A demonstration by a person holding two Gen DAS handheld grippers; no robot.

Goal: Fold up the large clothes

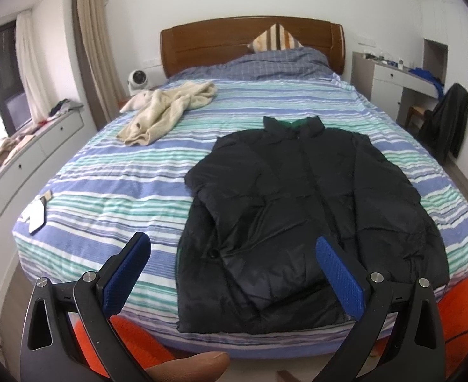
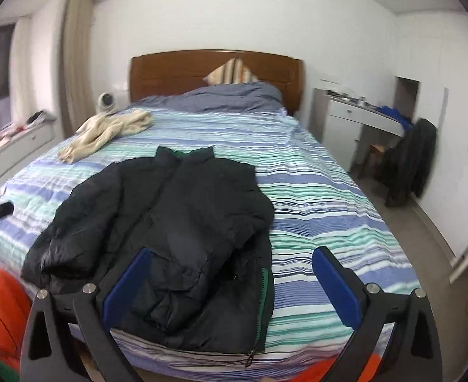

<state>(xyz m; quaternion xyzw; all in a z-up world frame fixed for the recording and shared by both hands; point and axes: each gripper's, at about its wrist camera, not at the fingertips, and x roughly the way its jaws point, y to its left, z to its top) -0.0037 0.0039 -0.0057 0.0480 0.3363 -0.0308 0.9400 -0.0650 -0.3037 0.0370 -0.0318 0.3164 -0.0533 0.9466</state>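
Both your grippers, left gripper (image 1: 234,273) and right gripper (image 2: 234,283), hover with jaws wide apart, holding nothing. Black puffer jacket (image 1: 297,210) lies flat on the striped bed (image 1: 106,184), unfolded. Judged: approach stage; next, grasp a sleeve or side edge.

Two matching black grippers: left gripper (image 1: 234,248) and right gripper (image 2: 232,261), each with a pair of long flat fingers faced with textured blue pads (image 1: 127,273), hinged on black link arms pinned by round silver screws (image 1: 89,276). Triangular cut-outs in the outer link plates. Below, bright orange clothing (image 1: 460,312) on the person, fuzzy-looking.
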